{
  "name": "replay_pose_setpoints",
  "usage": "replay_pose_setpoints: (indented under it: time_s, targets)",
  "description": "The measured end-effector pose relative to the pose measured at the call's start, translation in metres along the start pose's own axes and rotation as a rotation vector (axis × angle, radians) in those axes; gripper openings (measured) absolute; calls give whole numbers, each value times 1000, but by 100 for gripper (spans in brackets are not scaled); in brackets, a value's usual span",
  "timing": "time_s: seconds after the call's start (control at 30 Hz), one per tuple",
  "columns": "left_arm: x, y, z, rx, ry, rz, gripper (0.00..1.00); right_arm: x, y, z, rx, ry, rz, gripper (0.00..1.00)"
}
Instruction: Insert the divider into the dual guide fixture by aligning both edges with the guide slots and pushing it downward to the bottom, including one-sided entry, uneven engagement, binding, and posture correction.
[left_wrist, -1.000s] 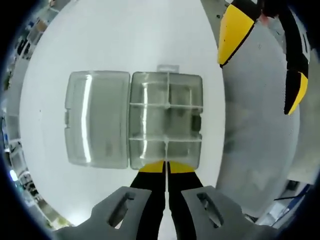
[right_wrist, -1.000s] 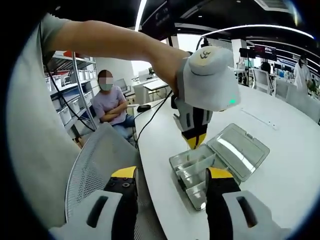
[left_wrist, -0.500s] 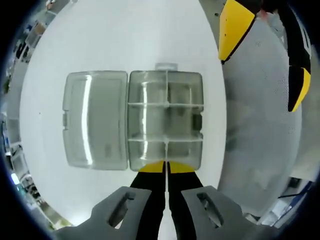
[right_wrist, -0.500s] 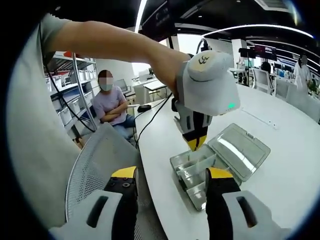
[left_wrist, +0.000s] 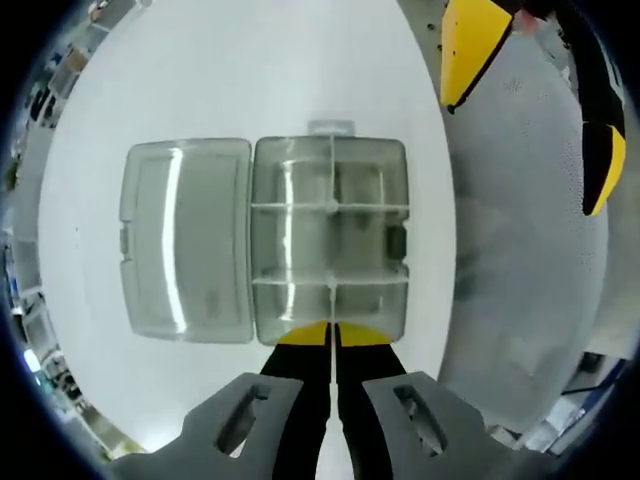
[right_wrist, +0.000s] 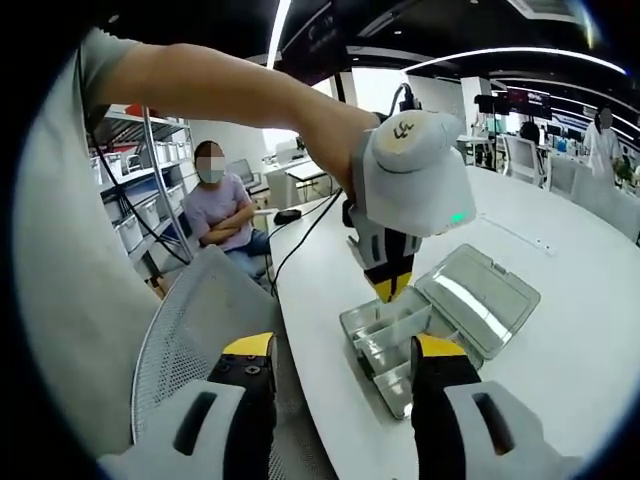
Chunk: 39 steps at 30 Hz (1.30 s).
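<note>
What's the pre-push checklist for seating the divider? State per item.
1. Left gripper shut on the divider: ok.
2. Box lid open flat, off the compartments: ok.
3. Divider lined up with the centre slots: looks ok in the left gripper view; slot engagement cannot tell.
4. Divider seated to the bottom: cannot tell.
5. Right gripper open, off the box, over the mesh chair: ok.
</note>
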<state>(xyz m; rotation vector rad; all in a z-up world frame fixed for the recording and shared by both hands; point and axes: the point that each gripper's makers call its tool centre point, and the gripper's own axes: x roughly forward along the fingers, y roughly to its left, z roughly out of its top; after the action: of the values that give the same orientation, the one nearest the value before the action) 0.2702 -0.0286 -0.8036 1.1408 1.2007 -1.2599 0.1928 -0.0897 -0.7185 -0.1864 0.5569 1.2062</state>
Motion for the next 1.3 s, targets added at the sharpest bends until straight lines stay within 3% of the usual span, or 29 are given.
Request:
replay_pose_setpoints:
  time_s: [1.3]
  targets:
    - [19, 1, -3, 22, -2, -2, 0, 0, -4, -1, 4, 6, 2, 51]
